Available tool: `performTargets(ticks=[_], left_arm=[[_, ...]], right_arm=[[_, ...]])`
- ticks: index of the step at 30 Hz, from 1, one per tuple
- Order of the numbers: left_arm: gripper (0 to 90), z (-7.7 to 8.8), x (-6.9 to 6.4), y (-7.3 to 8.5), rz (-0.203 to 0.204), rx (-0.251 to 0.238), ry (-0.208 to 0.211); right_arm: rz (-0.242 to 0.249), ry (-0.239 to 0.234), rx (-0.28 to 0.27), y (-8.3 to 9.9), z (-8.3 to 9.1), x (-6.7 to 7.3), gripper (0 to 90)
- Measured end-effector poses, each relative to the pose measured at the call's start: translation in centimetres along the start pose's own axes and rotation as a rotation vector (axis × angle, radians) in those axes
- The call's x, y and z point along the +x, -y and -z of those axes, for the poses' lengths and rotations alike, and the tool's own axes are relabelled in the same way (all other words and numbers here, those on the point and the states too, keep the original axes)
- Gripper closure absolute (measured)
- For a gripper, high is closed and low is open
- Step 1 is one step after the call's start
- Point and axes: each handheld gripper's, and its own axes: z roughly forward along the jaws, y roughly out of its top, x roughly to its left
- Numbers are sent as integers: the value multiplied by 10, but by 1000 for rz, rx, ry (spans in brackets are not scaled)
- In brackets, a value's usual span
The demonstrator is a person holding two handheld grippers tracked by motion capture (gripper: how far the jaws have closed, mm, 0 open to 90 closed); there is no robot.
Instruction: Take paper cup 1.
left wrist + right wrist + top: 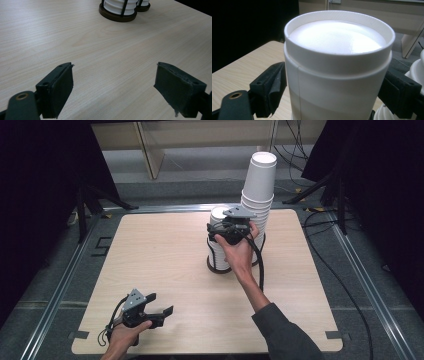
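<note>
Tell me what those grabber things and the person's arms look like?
Each black left gripper and right gripper has two flat padded jaws, frayed at the edges, and a grey three-cornered plate on top. A black cable trails from the right one. The right arm wears a dark grey sleeve.

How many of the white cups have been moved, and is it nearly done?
Two stacks of upside-down white paper cups stand on round dark bases: a tall stack and a shorter stack. Which way the cups are travelling can't be told, so neither can how much is done. In hand: the right gripper has its jaws on either side of the top white cup of the shorter stack. The left gripper rests open near the table edge.
</note>
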Motion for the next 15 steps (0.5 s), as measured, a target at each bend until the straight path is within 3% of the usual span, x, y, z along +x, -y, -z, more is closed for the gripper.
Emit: performTargets(ticks=[1, 5, 6, 15], left_arm=[[146, 1, 0, 0, -1, 9, -5], [146, 1, 0, 0, 1, 6, -6], [146, -1, 0, 0, 12, -15, 5], [146, 1, 0, 0, 3, 5, -6]], right_arm=[[-19, 1, 6, 0, 0, 1, 154], [-19, 5, 11, 1, -3, 0, 163], [-24, 4, 11, 1, -4, 0, 168], [-18, 16, 19, 0, -3, -2, 198]])
